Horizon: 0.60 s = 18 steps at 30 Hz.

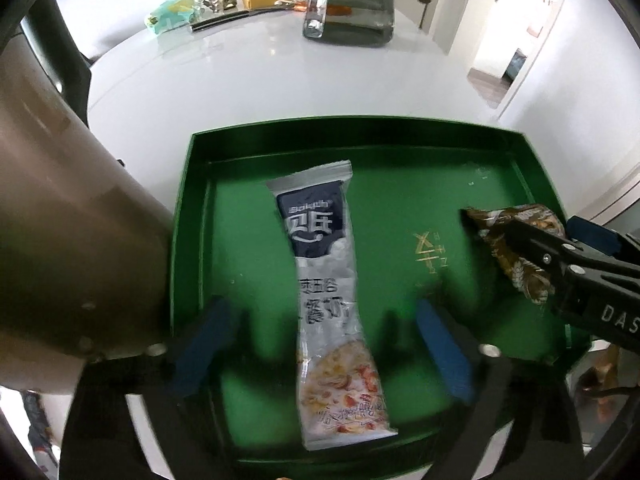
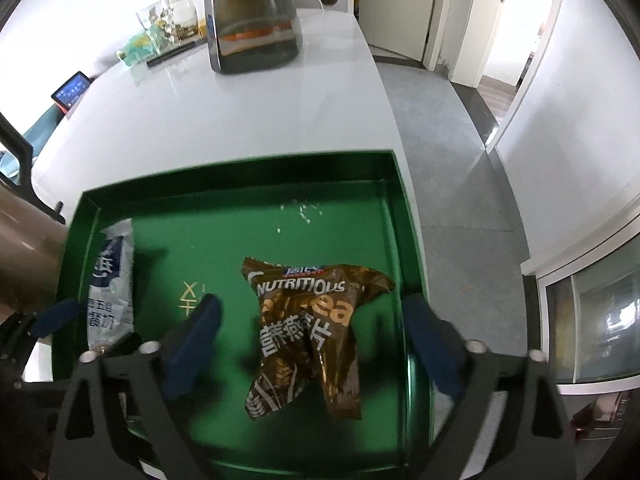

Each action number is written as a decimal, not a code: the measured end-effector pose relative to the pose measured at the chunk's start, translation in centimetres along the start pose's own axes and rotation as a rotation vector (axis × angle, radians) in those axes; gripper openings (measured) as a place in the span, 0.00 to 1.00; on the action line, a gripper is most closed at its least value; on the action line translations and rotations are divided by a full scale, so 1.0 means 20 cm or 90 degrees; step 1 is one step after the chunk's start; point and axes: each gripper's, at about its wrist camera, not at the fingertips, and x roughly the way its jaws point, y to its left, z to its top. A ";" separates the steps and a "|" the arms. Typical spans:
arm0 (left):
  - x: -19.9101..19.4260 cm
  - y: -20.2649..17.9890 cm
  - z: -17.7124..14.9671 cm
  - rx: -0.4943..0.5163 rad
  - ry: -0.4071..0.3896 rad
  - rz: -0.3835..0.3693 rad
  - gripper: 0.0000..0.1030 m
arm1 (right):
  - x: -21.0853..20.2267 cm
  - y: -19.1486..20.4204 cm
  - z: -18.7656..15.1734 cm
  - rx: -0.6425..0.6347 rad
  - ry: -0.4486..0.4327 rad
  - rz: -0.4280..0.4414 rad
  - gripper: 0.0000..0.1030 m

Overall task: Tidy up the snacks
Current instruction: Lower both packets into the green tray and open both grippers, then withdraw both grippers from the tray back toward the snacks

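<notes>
On a white table (image 2: 224, 128), two snack packets lie inside a shallow green tray (image 1: 320, 136), each framed by a hand-held gripper pointing steeply down at it. Left gripper (image 1: 324, 344) stands with its blue pads spread wide on either side of the long white-and-navy packet (image 1: 326, 280), neither pad touching the wrapper, which rests flat on the tray floor toward its left side. Right gripper (image 2: 316, 344) is likewise spread well apart around the crumpled brown oat packet (image 2: 308, 336), which sits loose near the tray's right wall. Both packets lie well apart, roughly lengthwise, a layout that suggests the tray is meant as the collecting place for the snacks. A dark glass vase (image 2: 252, 20) and a clear jar (image 2: 168, 20) stand at the table's far end, clear of the work.
</notes>
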 end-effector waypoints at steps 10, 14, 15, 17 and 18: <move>-0.11 -0.05 -0.04 0.010 -0.024 -0.008 0.98 | -0.14 -0.01 -0.04 -0.005 -0.023 -0.025 1.00; -0.18 -0.09 -0.08 0.013 -0.029 -0.020 0.98 | -0.21 -0.02 -0.08 -0.005 -0.034 -0.033 1.00; -0.20 -0.09 -0.09 0.015 -0.033 -0.021 0.98 | -0.24 -0.02 -0.09 -0.003 -0.042 -0.034 1.00; -0.25 -0.11 -0.12 0.016 -0.038 -0.025 0.98 | -0.28 -0.02 -0.11 -0.003 -0.049 -0.037 1.00; -0.27 -0.11 -0.14 0.016 -0.040 -0.029 0.98 | -0.30 -0.02 -0.12 -0.004 -0.052 -0.038 1.00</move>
